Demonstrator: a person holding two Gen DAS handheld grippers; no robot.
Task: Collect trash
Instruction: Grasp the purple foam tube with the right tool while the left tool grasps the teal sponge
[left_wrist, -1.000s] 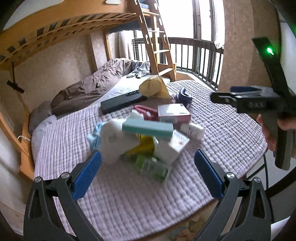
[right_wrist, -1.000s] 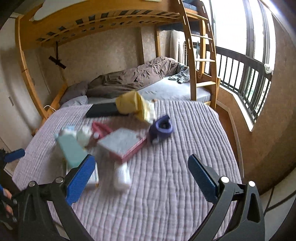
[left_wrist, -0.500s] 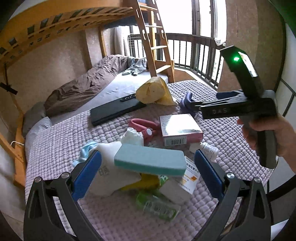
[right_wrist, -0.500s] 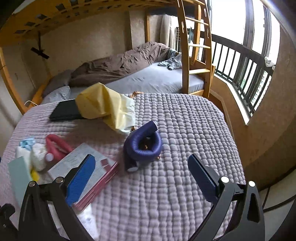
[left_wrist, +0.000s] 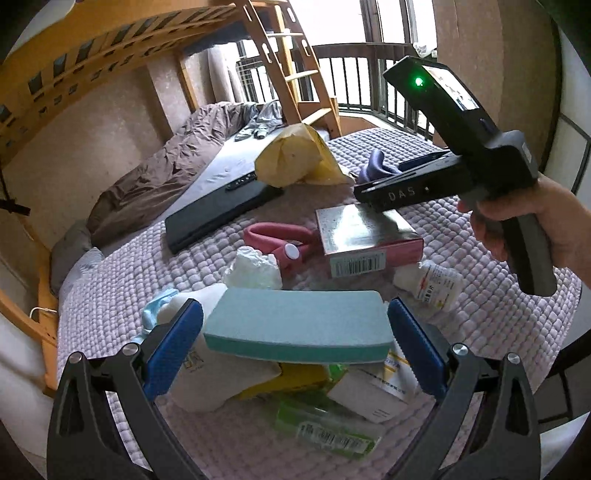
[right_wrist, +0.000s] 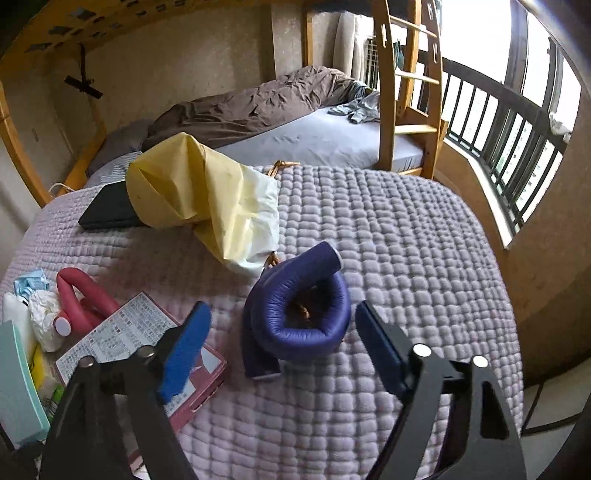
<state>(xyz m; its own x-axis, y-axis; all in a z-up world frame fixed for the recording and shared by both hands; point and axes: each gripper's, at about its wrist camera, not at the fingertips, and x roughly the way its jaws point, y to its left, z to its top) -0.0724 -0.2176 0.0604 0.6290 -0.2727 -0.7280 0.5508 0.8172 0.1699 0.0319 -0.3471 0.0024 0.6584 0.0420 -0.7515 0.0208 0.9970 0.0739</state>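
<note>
Right gripper (right_wrist: 282, 334) nearer purple roll (right_wrist: 299, 306) (jaws apart)

Crowded left, open right

Boxes around the teal block (left_wrist: 295, 328) hemmed the left gripper (left_wrist: 295, 336); bare quilt (right_wrist: 406, 240) lay right of the purple roll (right_wrist: 299, 314).

Only "DAS" reads clearly — on the right gripper (left_wrist: 410, 192) body.

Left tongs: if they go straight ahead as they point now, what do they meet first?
Probably the teal sponge block, lying crosswise between the open left tongs on top of the pile. Depth is hard to judge here.
</note>
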